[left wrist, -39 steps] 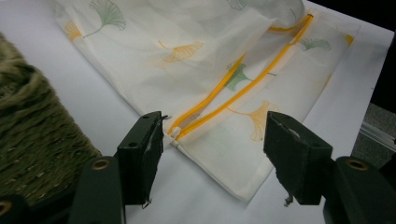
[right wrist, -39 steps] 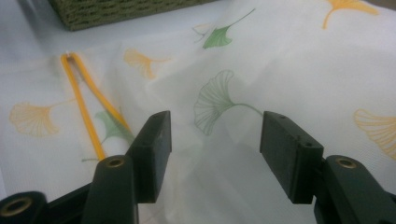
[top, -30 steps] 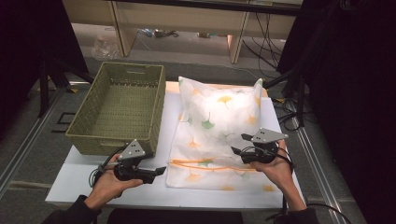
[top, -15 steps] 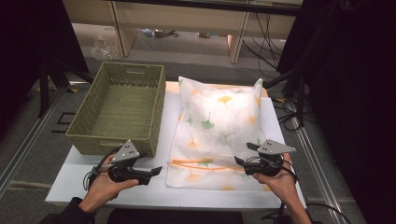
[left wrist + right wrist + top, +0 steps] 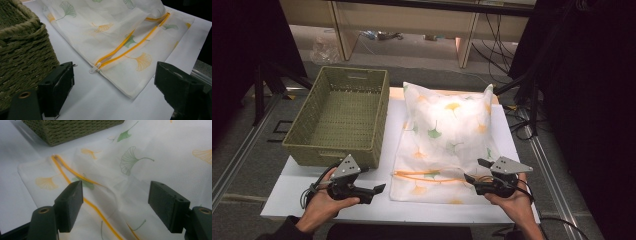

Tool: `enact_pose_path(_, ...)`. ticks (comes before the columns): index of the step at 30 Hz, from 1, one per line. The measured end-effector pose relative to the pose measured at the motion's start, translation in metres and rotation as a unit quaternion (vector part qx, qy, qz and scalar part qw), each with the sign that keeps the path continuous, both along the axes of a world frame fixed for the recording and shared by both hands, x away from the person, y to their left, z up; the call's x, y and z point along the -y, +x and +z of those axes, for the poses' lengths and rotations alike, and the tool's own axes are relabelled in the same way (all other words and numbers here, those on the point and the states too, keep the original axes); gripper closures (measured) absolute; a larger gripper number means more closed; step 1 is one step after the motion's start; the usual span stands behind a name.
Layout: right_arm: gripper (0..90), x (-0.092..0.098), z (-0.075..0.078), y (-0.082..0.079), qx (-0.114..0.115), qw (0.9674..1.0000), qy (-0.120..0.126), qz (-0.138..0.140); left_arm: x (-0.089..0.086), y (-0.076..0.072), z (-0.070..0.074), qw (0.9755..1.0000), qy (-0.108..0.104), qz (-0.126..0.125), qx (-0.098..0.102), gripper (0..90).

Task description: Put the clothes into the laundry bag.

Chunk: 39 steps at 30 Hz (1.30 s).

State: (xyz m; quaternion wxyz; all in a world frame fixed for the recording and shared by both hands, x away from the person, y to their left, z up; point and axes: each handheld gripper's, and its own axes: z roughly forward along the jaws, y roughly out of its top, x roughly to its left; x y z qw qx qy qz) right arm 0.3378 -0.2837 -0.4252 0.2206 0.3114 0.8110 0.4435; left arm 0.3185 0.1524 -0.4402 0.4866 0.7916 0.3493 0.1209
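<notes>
both hands pulled back toward tabletop point(image 5: 377, 172) near edge since earlier. left gripper point(image 5: 379, 188) low, level, fingers point(image 5: 60, 85) wide, zipper pull point(image 5: 94, 69) ahead between them. right gripper point(image 5: 474, 172) fingers point(image 5: 71, 203) wide over pillowcase point(image 5: 447, 135) zipper point(image 5: 75, 173). basket point(image 5: 342, 117) beside left finger.

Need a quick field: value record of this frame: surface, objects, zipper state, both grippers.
surface: white table
basket: green woven basket, empty, at the table's left
pillow: white pillowcase with ginkgo leaf print, stuffed, right of the basket
zipper: orange zipper along the near end, partly open; white pull at its left end
left gripper: open, holding nothing, just left of the pillowcase's near corner
right gripper: open, holding nothing, above the pillowcase's near right edge
</notes>
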Motion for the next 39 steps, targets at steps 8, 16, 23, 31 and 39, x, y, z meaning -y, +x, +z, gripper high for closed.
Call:
enact_pose_path(8,23.8,0.004,-0.006,-0.017,-0.009,0.9996,0.024,0.01,0.006,-0.011,0.002,0.9998,-0.006,-0.018,0.005,15.8)
enact_pose_path(16,17.3,0.007,-0.014,-0.034,-0.012,0.9985,0.048,0.022,0.009,-0.021,-0.002,0.9998,-0.006,-0.009,0.016,15.8)
enact_pose_path(23,17.3,0.008,-0.013,-0.043,-0.001,0.9986,0.047,0.024,0.012,-0.026,-0.001,0.9996,-0.006,-0.014,0.023,15.8)
enact_pose_path(31,18.0,0.006,-0.014,-0.041,-0.013,0.9984,0.044,0.032,0.014,-0.023,-0.003,0.9997,0.0,-0.01,0.023,15.9)
enact_pose_path(39,18.7,0.006,-0.014,-0.04,-0.002,0.9989,0.037,0.03,0.013,-0.022,-0.003,0.9998,0.003,-0.005,0.02,15.9)
